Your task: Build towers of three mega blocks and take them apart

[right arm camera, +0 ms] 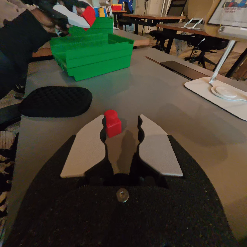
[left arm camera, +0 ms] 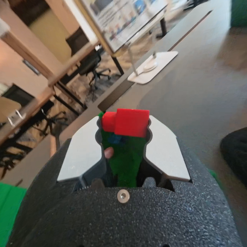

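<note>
My left gripper [left arm camera: 123,125] is shut on a red mega block [left arm camera: 128,122], held in the air above the green bin [left arm camera: 124,160], with its stud pointing left. The same gripper and held red block [right arm camera: 88,16] show at the top left of the right wrist view, over the green bin [right arm camera: 93,58]. A second red mega block [right arm camera: 113,123] stands upright on the grey table [right arm camera: 153,93]. My right gripper [right arm camera: 121,125] is open and empty, low over the table, with this block just inside its left finger [right arm camera: 86,144].
A black oval mat [right arm camera: 56,100] lies left of the standing block. A white lamp base [right arm camera: 219,93] with a slanted stem sits at the right. A dark slot [right arm camera: 180,68] is set in the table behind. More coloured blocks [right arm camera: 101,11] show beyond the bin. Some 35 cm of space lies between my two pairs of fingers.
</note>
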Demonstrator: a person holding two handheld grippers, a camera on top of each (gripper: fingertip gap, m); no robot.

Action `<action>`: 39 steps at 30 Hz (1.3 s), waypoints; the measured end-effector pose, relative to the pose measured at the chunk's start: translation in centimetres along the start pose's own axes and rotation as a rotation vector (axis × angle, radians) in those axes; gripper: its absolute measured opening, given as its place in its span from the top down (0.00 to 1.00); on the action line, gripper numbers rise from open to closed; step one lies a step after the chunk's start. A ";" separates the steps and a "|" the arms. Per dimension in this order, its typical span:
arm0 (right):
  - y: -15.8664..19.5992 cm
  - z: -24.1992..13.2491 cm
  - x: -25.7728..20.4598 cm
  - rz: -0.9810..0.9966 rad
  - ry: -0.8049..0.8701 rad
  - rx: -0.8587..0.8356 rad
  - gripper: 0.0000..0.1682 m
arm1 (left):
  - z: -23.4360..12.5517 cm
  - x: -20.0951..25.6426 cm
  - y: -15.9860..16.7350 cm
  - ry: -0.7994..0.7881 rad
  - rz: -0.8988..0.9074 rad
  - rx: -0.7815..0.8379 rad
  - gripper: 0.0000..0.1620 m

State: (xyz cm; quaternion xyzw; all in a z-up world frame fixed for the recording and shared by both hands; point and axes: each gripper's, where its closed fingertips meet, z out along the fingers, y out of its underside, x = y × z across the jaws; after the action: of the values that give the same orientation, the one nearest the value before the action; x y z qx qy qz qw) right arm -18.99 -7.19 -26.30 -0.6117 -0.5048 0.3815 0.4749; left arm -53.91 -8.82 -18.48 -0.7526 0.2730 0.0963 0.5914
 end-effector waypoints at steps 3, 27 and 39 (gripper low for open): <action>-2.5 0.8 -1.0 -0.020 -0.034 -0.016 0.71 | -0.4 4.6 -4.0 0.034 0.110 0.082 0.61; -10.5 7.5 -8.9 0.292 -0.513 0.005 0.77 | 1.2 21.6 -12.7 0.287 0.355 0.297 0.58; -12.8 3.7 -10.5 -0.095 -0.585 0.324 0.77 | -1.4 24.9 -14.1 0.816 -0.464 0.395 0.59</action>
State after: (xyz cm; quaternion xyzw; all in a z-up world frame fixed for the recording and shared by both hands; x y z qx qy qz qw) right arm -27.90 -16.21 -14.99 -0.3687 -0.5804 0.5936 0.4181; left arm -26.04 -15.42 -17.94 -0.6437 0.3205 -0.3926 0.5734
